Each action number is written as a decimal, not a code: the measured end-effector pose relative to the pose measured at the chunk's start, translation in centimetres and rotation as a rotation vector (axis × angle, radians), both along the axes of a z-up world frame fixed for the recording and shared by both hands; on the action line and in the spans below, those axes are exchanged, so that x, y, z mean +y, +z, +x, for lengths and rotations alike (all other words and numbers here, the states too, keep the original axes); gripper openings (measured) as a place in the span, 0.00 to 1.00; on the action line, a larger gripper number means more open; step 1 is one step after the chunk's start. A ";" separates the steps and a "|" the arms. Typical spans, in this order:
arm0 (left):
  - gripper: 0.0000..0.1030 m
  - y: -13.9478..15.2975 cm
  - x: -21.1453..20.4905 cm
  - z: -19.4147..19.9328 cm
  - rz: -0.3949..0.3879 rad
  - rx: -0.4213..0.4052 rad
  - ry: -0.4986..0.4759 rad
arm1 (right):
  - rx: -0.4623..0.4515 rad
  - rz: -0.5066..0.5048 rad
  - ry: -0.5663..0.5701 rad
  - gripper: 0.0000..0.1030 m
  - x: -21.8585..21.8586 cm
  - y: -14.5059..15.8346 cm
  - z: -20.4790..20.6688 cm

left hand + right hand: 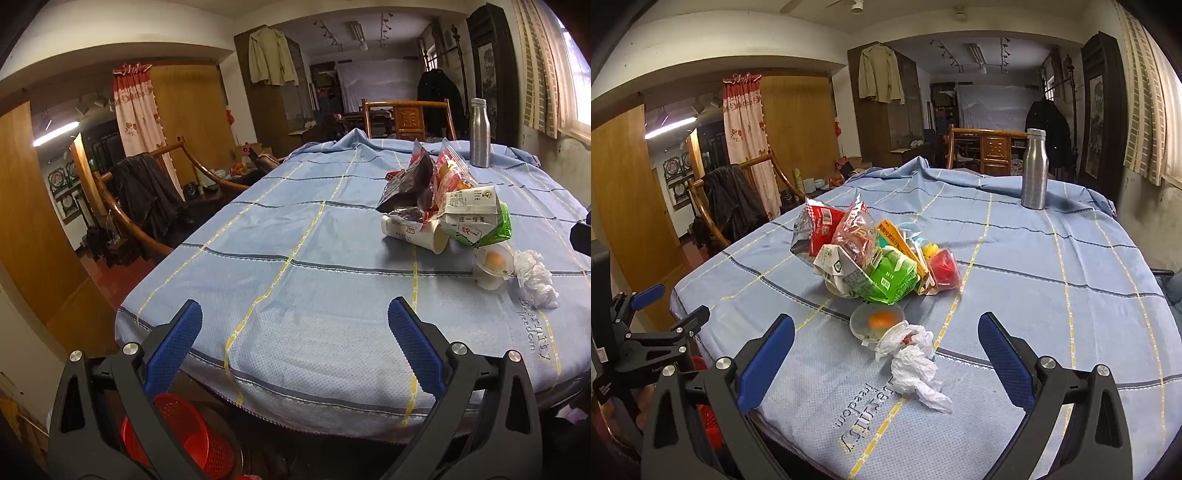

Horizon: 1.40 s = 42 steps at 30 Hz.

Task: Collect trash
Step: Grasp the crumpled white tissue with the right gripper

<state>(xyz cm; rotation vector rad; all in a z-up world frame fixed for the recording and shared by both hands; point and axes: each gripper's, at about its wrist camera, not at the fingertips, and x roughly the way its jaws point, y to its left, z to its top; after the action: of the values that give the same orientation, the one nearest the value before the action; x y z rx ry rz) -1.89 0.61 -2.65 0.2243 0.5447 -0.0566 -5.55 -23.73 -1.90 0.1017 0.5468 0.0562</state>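
A pile of trash lies on the blue tablecloth [295,229]: snack wrappers [827,232], a green drink carton [890,280], a white paper cup [417,234], a clear jelly cup [877,321] and a crumpled white tissue [916,365]. The carton [476,218], jelly cup [493,266] and tissue [535,277] also show in the left wrist view. My left gripper [295,332] is open and empty at the table's near edge, left of the pile. My right gripper [886,347] is open and empty, with the tissue between its fingers' line of sight. A red mesh basket [181,435] sits below the table edge.
A steel bottle [1034,177] stands at the far side of the table. Wooden chairs [147,206] with dark clothes stand to the left, another chair [990,147] at the far end. The left gripper [657,332] shows at the left edge of the right wrist view.
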 end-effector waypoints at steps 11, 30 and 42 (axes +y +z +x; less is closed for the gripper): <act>0.94 -0.6 0.5 0.9 -0.018 0.032 0.011 | 0.059 -0.006 0.009 0.95 0.3 -1.9 1.3; 0.94 -3.2 0.0 3.5 -0.029 0.140 -0.012 | 0.227 0.038 0.012 0.83 -0.8 -6.7 5.5; 0.94 -3.5 -6.4 4.9 -0.089 0.274 -0.267 | 0.137 0.104 -0.012 0.16 -5.1 -3.8 3.3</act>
<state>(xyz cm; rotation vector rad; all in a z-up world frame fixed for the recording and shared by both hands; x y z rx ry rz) 2.98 -5.80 -6.12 0.2023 0.7806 -0.3743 -2.30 -28.83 -5.74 0.2115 0.6801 0.0664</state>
